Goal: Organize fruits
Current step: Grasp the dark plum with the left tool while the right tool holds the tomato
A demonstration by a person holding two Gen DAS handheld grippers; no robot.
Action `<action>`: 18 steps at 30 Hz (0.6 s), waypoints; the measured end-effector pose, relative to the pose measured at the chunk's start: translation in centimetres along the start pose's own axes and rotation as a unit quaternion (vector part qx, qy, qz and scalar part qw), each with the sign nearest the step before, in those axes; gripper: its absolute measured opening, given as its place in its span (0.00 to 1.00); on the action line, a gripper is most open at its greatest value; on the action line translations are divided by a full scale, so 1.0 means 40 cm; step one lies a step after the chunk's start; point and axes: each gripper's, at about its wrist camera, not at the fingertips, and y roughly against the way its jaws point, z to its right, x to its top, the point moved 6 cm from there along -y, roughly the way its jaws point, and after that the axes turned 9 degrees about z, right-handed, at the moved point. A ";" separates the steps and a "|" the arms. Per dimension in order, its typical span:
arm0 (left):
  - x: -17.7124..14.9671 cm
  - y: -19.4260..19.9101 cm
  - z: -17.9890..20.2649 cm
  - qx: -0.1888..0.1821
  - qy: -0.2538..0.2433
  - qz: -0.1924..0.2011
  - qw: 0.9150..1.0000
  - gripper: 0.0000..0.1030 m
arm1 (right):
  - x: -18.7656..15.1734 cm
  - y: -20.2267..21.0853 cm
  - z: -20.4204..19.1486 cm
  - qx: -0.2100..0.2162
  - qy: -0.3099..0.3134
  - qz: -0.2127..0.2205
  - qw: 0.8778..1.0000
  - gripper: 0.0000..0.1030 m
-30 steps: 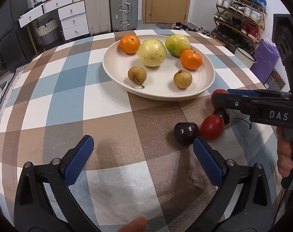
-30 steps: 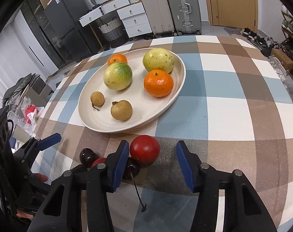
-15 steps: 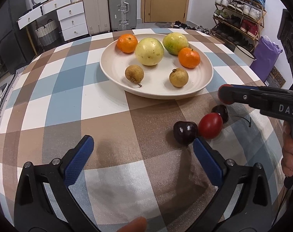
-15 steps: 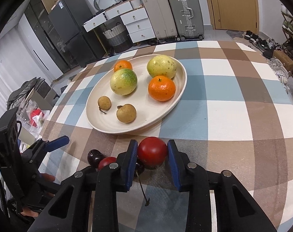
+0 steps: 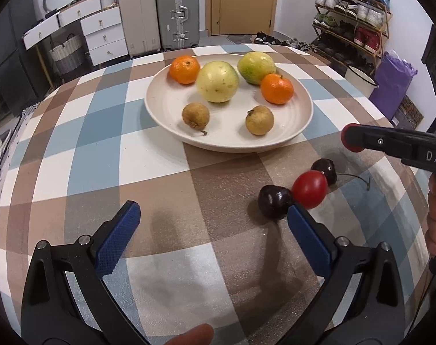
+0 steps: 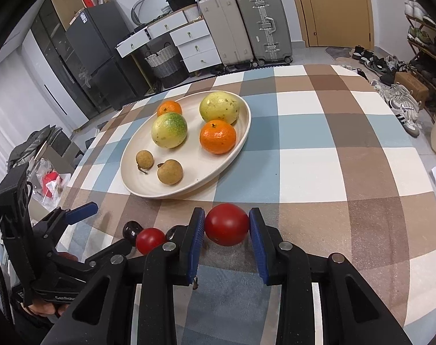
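Step in hand: carrying one fruit to the plate (image 6: 241,141). My right hand-held gripper (image 6: 227,225) has just been closing, and its blue pads (image 6: 197,230) now press both sides of a red tomato (image 6: 227,224), held clear above the checked counter (image 6: 333,172), near the plate's front rim. My left hand-held gripper (image 5: 212,230) hangs wide open and empty. Next move, in my judgement: travel forward over the rim, lower onto bare plate beside the longans (image 6: 169,171), release gently. The tomato is round, smooth, glossy, unmarked; likely to roll. A smaller tomato (image 5: 310,189) and two dark cherries (image 5: 275,201) lie on the counter.
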 end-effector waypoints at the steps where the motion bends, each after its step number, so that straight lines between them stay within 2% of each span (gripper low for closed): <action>1: 0.000 0.000 0.005 -0.001 -0.003 0.000 1.000 0.96 | 0.000 0.003 0.001 -0.001 0.001 0.001 1.000 0.31; 4: 0.002 -0.001 0.022 -0.019 -0.013 -0.003 1.000 0.84 | 0.000 0.014 0.004 -0.004 0.000 0.004 1.000 0.31; 8: -0.003 -0.004 0.038 -0.037 -0.022 -0.010 0.999 0.75 | 0.001 0.024 0.009 -0.006 -0.002 0.007 1.000 0.31; 10: -0.008 -0.008 0.039 -0.047 -0.017 -0.016 0.999 0.63 | 0.001 0.028 0.007 -0.006 -0.001 0.008 1.000 0.31; 11: -0.008 -0.008 0.039 -0.050 -0.016 -0.014 0.999 0.62 | 0.001 0.030 0.005 -0.005 0.000 0.009 1.000 0.31; 13: -0.006 -0.002 0.040 -0.063 -0.011 -0.006 0.998 0.45 | -0.001 0.033 0.000 -0.004 0.003 0.009 1.000 0.31; 14: -0.005 -0.001 0.041 -0.074 -0.004 -0.008 0.997 0.42 | -0.001 0.033 -0.002 -0.003 0.004 0.009 1.000 0.31; 16: -0.004 0.005 0.043 -0.091 0.006 -0.002 0.996 0.27 | -0.001 0.034 -0.007 -0.003 0.005 0.009 1.000 0.31; 17: -0.003 0.009 0.046 -0.098 0.006 0.000 0.995 0.23 | -0.001 0.034 -0.008 -0.002 0.005 0.009 1.000 0.31; 18: -0.002 0.013 0.049 -0.103 0.005 0.002 0.995 0.23 | -0.001 0.033 -0.009 -0.002 0.005 0.009 1.000 0.31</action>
